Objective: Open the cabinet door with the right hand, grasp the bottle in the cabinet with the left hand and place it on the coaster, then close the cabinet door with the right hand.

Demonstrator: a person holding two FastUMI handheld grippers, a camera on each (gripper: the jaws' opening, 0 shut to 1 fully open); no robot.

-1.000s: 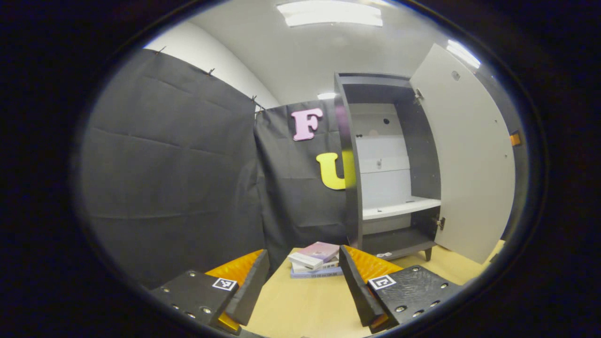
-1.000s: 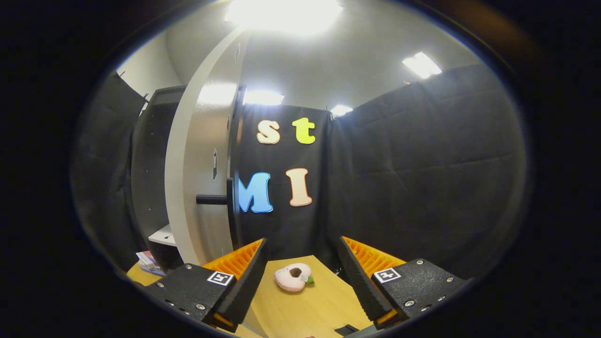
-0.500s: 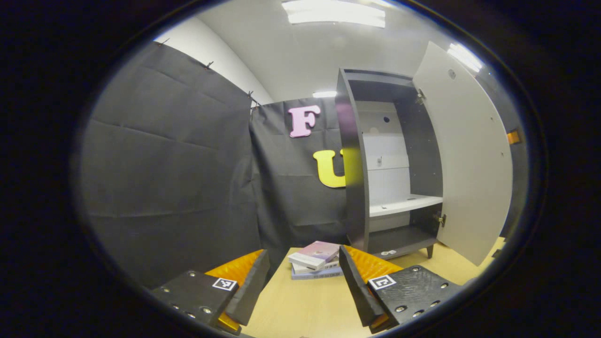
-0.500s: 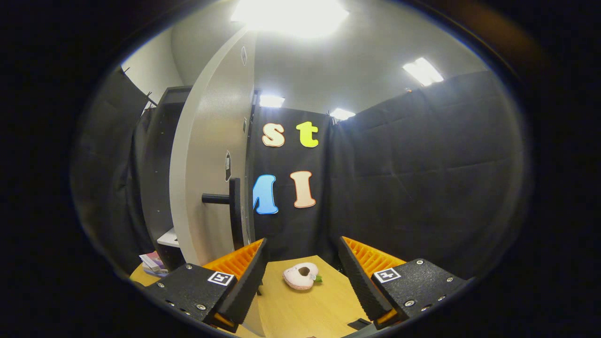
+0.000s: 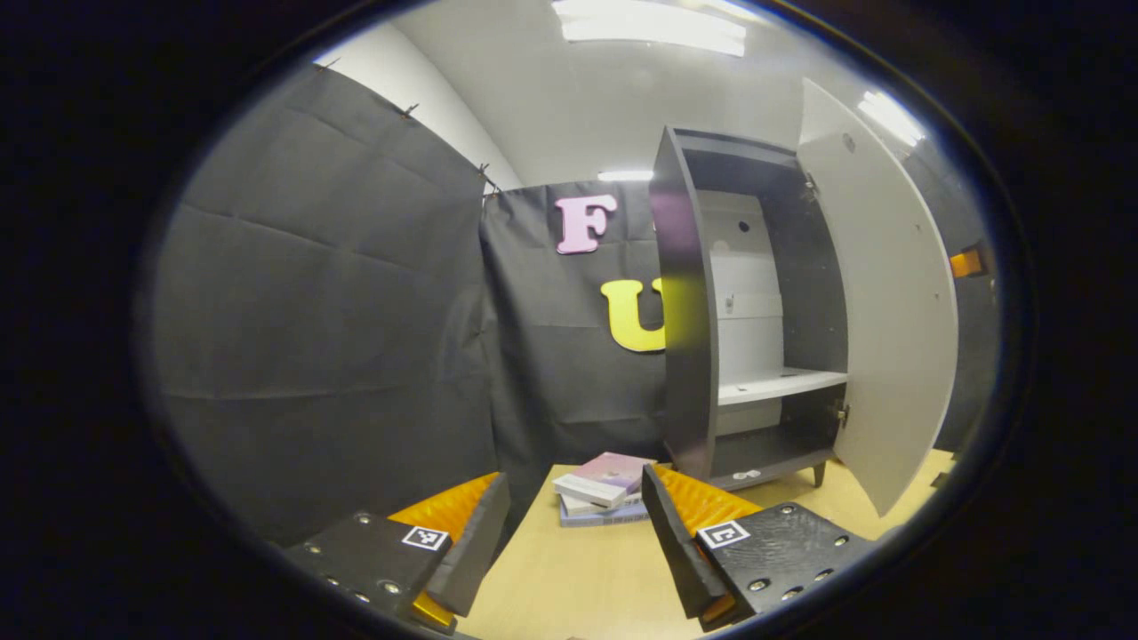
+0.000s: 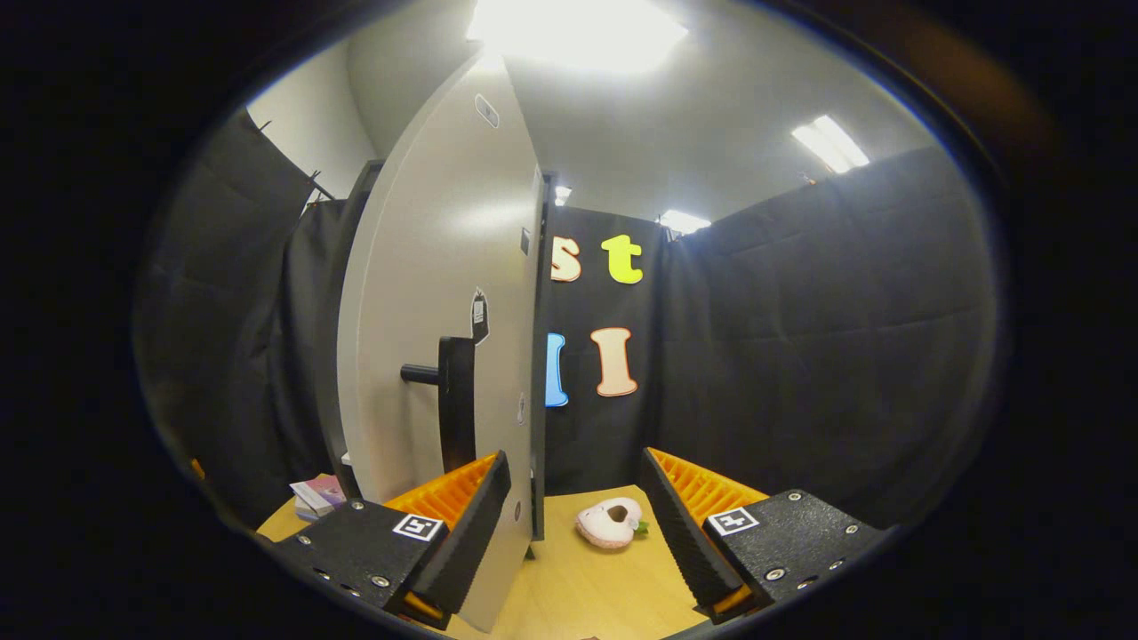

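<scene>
We are holding both the left gripper (image 5: 576,533) and the right gripper (image 6: 573,520) wide, empty — the cabinet door (image 6: 436,356) at ten o'clock is risking catching our right fingers (image 6: 462,524).

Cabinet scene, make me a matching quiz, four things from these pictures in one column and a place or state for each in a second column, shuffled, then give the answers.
Things:
1. cabinet door
2. stack of books
3. pink plush toy
4. door handle

Places or states:
A. lying on the table between the right tongs' fingers in the right gripper view
B. swung open, inside face showing in the left gripper view
C. dark bar standing off the door's outer face
D. on the table beside the cabinet's left side wall

Pairs: 1-B, 2-D, 3-A, 4-C
</scene>
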